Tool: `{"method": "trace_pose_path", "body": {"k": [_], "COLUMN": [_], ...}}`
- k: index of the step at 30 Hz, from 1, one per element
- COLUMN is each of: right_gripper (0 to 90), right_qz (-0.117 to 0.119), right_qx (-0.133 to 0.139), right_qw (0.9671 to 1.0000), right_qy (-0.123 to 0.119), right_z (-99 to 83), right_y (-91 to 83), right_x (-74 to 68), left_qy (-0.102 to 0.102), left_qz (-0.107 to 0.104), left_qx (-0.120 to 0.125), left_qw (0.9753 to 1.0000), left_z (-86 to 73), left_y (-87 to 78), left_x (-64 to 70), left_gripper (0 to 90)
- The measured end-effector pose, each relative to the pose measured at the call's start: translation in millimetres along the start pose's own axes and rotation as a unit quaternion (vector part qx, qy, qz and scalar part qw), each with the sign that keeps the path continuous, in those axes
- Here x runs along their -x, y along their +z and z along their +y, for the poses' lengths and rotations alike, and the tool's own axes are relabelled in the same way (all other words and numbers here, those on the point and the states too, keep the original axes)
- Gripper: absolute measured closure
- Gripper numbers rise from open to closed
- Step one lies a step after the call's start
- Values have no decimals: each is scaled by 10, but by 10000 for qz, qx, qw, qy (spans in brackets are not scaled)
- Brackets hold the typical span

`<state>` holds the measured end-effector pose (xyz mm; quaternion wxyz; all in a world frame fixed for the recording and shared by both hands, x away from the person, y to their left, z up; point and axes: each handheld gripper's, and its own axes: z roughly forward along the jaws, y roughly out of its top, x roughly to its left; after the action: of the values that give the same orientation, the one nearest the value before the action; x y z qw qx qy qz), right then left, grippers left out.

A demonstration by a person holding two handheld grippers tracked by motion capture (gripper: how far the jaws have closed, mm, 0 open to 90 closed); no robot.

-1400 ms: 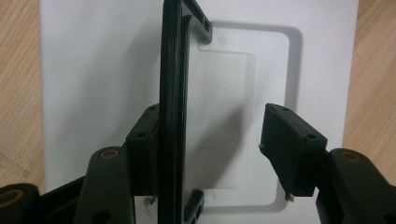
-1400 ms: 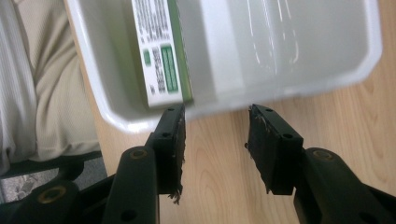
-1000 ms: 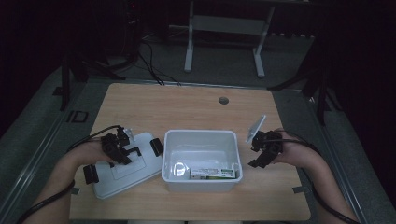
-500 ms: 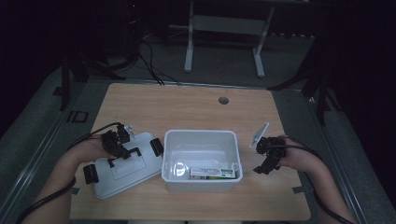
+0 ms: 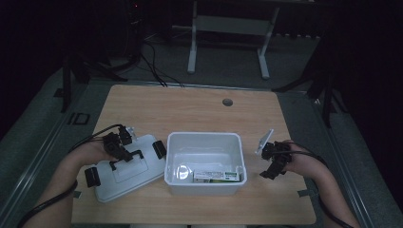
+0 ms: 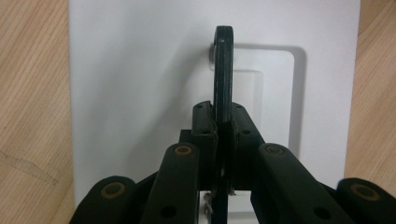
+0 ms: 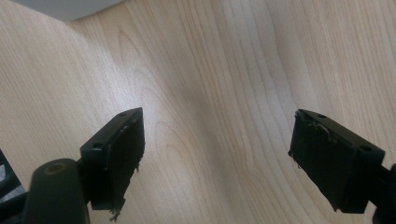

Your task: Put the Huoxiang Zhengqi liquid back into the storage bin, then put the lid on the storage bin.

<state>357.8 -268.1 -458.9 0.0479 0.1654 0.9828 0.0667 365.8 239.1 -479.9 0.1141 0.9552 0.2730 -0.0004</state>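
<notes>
Right gripper (image 5: 272, 164) has drawn back from the bin's side toward the table's right edge; left side unchanged since a second ago. Left gripper (image 5: 119, 148) sits on the white lid (image 5: 124, 173), jaws pinched tight on its black handle (image 6: 223, 70), which stands upright between them. Lid lies flat on the table (image 5: 190, 107), just left of the open white bin (image 5: 203, 161); a small box (image 5: 216, 175) rests inside. Right jaws gape wide over bare wood, holding nothing. Step in hand: likely lid placement. Next calls for lifting the lid by the handle and squaring it over the bin.
</notes>
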Motion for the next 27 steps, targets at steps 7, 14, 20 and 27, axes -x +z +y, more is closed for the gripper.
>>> {"method": "trace_pose_path", "body": {"k": [7, 14, 20, 27], "right_gripper": [180, 180, 180, 179], "right_qz": [21, 16, -79, -63], "right_qx": [10, 11, 91, 119], "right_qw": [10000, 10000, 9999, 9999], "right_qy": [2, -10, 17, -81], "right_z": [-36, -29, -21, -9], "right_y": [17, 31, 11, 34], "right_x": [-5, 6, 8, -13], "left_qy": [10, 37, 30, 77], "left_qz": [-13, 17, 62, 169], "left_qx": [-70, -70, 9, 24], "left_qw": [10000, 10000, 10000, 9998], "left_z": [15, -29, -95, -126], "left_y": [-8, -88, -256, -554], "left_x": [-2, 12, 42, 100], "left_gripper": [842, 844, 843, 843]}}
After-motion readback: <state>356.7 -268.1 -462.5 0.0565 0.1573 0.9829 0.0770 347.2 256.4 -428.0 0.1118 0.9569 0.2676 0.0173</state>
